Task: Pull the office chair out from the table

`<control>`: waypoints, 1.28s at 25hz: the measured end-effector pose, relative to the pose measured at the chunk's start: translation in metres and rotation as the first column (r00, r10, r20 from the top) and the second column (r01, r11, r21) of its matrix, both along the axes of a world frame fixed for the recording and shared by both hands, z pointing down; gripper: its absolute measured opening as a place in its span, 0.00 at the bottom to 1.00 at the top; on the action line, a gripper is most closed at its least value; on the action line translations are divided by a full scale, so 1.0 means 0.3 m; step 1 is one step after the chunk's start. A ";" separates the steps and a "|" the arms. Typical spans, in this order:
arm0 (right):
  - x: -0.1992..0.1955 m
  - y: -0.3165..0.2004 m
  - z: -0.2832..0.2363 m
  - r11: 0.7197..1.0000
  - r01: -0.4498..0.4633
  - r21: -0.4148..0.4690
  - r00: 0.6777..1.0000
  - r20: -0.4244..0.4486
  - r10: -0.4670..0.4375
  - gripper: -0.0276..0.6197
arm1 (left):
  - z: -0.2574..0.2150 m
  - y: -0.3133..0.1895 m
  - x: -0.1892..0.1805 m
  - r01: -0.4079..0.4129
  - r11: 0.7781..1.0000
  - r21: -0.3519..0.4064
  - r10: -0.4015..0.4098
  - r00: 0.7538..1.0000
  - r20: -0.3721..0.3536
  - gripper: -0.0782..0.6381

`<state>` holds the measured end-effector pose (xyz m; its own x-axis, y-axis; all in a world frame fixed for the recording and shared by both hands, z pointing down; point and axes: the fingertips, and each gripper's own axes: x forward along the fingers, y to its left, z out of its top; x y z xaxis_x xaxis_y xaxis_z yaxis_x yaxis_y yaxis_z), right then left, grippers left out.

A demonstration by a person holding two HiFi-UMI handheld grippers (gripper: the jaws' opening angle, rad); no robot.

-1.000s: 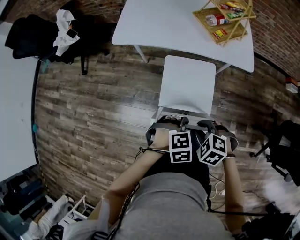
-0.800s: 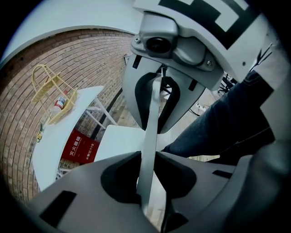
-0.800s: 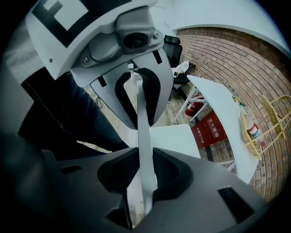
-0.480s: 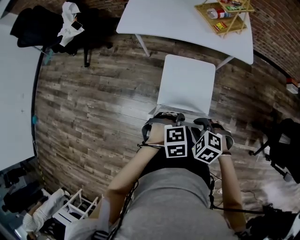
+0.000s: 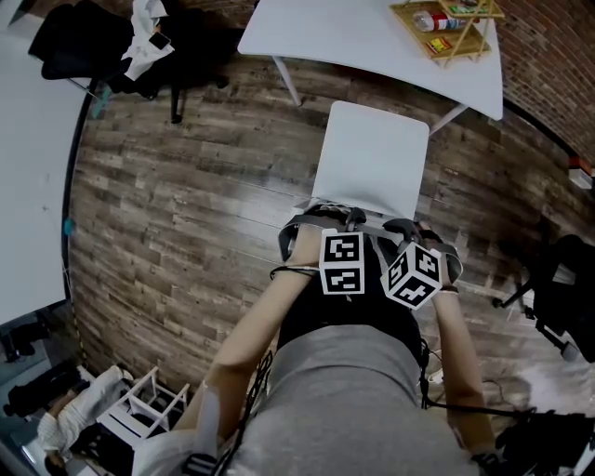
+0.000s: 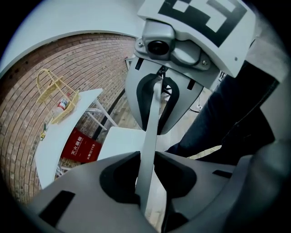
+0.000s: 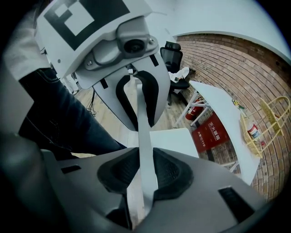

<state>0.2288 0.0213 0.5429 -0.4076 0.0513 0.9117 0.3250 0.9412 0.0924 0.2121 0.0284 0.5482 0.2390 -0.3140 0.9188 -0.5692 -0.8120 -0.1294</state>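
Observation:
A white chair [image 5: 372, 158] stands on the wood floor just in front of the white table [image 5: 353, 37], its seat facing the table. Its thin white backrest [image 6: 152, 123] runs upright between both pairs of jaws. My left gripper [image 6: 146, 177] is shut on the backrest's top edge, seen in the head view as left gripper [image 5: 346, 221]. My right gripper [image 7: 144, 175] is shut on the same backrest [image 7: 142, 118] beside it, at right gripper [image 5: 402, 229]. The two marker cubes sit side by side above my lap.
A wire basket [image 5: 451, 28] with a bottle and packets sits on the table's right end. A black office chair [image 5: 93, 46] draped with clothes stands far left. Another white table [image 5: 28, 186] is at left, a dark chair base [image 5: 562, 297] at right, a small white rack [image 5: 149, 409] lower left.
The chair, with both grippers still on its backrest, has come a little away from the table toward me. The gap between the seat and the table's edge has widened slightly.

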 end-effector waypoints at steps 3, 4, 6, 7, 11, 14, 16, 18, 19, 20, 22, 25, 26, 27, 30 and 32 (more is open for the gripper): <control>-0.003 0.002 0.002 1.000 -0.005 0.000 1.000 0.013 0.005 0.19 | -0.003 -0.001 0.001 0.009 1.000 0.013 -0.008 1.000 -0.022 0.25; -0.005 0.007 0.001 1.000 -0.004 -0.010 1.000 0.022 0.004 0.19 | -0.007 -0.002 0.004 0.021 1.000 0.009 -0.020 0.999 -0.046 0.26; -0.013 0.023 -0.005 0.999 -0.003 -0.049 0.999 0.042 0.005 0.26 | -0.022 -0.004 0.007 0.049 0.999 -0.008 -0.049 0.992 -0.119 0.27; -0.018 0.028 -0.010 0.998 -0.007 -0.067 0.999 0.051 0.011 0.33 | -0.034 -0.005 0.007 0.061 0.998 -0.013 -0.062 0.986 -0.155 0.29; -0.037 0.018 -0.064 0.995 -0.031 -0.096 0.992 0.117 0.042 0.33 | -0.093 -0.009 -0.017 0.071 0.997 0.018 -0.067 0.978 -0.197 0.33; -0.063 0.009 -0.132 0.989 -0.039 -0.140 0.981 0.183 0.065 0.33 | -0.188 -0.034 -0.044 0.110 0.991 0.077 -0.087 0.963 -0.256 0.34; -0.081 -0.007 -0.191 0.985 -0.054 -0.166 0.968 0.235 0.092 0.33 | -0.286 -0.070 -0.063 0.177 0.976 0.125 -0.124 0.929 -0.347 0.34; -0.105 -0.046 -0.269 0.976 -0.108 -0.190 0.936 0.311 0.164 0.29 | -0.387 -0.113 -0.088 0.258 0.949 0.181 -0.157 0.886 -0.436 0.34; -0.118 -0.076 -0.313 0.968 -0.152 -0.202 0.909 0.357 0.217 0.24 | -0.433 -0.134 -0.103 0.297 0.932 0.209 -0.170 0.865 -0.471 0.34; -0.131 -0.109 -0.359 0.956 -0.200 -0.214 0.872 0.407 0.273 0.18 | -0.473 -0.153 -0.118 0.332 0.914 0.233 -0.180 0.847 -0.501 0.34; -0.149 -0.173 -0.440 0.929 -0.286 -0.236 0.782 0.502 0.368 0.11 | -0.531 -0.184 -0.139 0.390 0.880 0.272 -0.197 0.820 -0.538 0.34; -0.154 -0.248 -0.525 0.890 -0.373 -0.263 0.652 0.608 0.453 0.09 | -0.590 -0.220 -0.149 0.452 0.833 0.319 -0.215 0.795 -0.567 0.33; -0.154 -0.269 -0.551 0.874 -0.398 -0.278 0.608 0.634 0.479 0.09 | -0.608 -0.229 -0.150 0.470 0.818 0.332 -0.216 0.785 -0.581 0.32; -0.154 -0.289 -0.576 0.854 -0.427 -0.296 0.560 0.655 0.507 0.09 | -0.629 -0.239 -0.153 0.490 0.799 0.347 -0.214 0.773 -0.597 0.29; -0.147 -0.346 -0.631 0.785 -0.514 -0.346 0.425 0.692 0.584 0.09 | -0.699 -0.273 -0.177 0.558 0.725 0.405 -0.203 0.734 -0.648 0.19; -0.135 -0.373 -0.659 0.739 -0.562 -0.372 0.348 0.704 0.619 0.09 | -0.740 -0.293 -0.194 0.603 0.672 0.430 -0.200 0.707 -0.678 0.15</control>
